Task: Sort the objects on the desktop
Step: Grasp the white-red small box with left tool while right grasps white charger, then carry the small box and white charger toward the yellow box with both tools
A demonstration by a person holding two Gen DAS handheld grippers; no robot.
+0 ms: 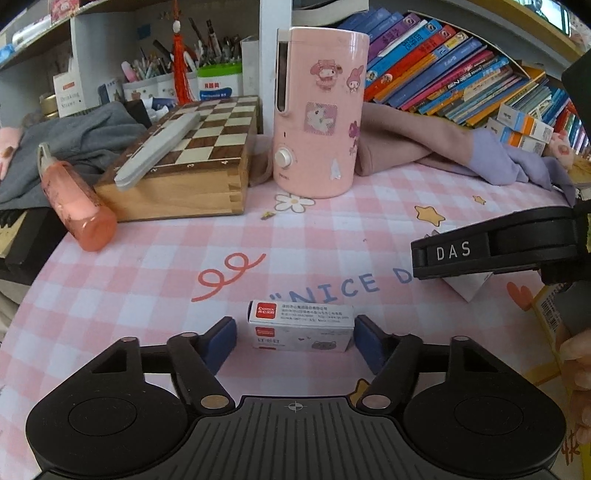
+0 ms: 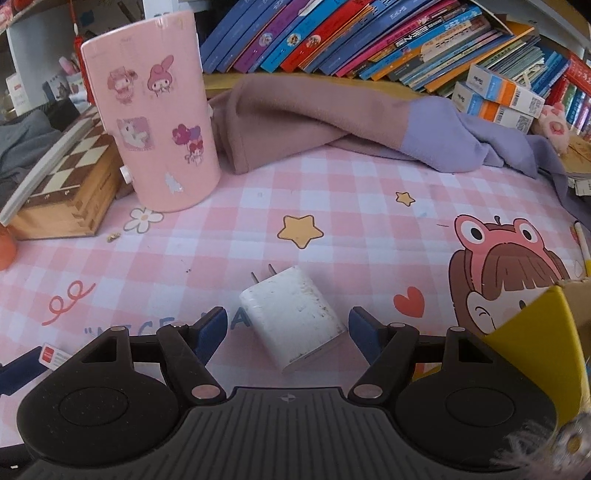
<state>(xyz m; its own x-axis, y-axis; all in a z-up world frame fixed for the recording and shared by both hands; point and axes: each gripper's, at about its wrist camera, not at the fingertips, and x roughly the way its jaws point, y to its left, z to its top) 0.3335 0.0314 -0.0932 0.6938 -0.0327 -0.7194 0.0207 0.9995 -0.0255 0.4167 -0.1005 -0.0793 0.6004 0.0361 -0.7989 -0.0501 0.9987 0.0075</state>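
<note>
A small white box with a red label lies on the pink checked desk mat, between the blue pads of my open left gripper; the pads stand apart from its ends. A white charger plug with two metal prongs lies on the mat between the fingers of my open right gripper, untouched. The right gripper also shows in the left wrist view, over the white plug. An edge of the small box shows in the right wrist view.
A pink cylinder with stickers stands at the back centre. A wooden chessboard box, an orange bottle, pink and purple cloth, slanted books and a yellow box at right surround the mat.
</note>
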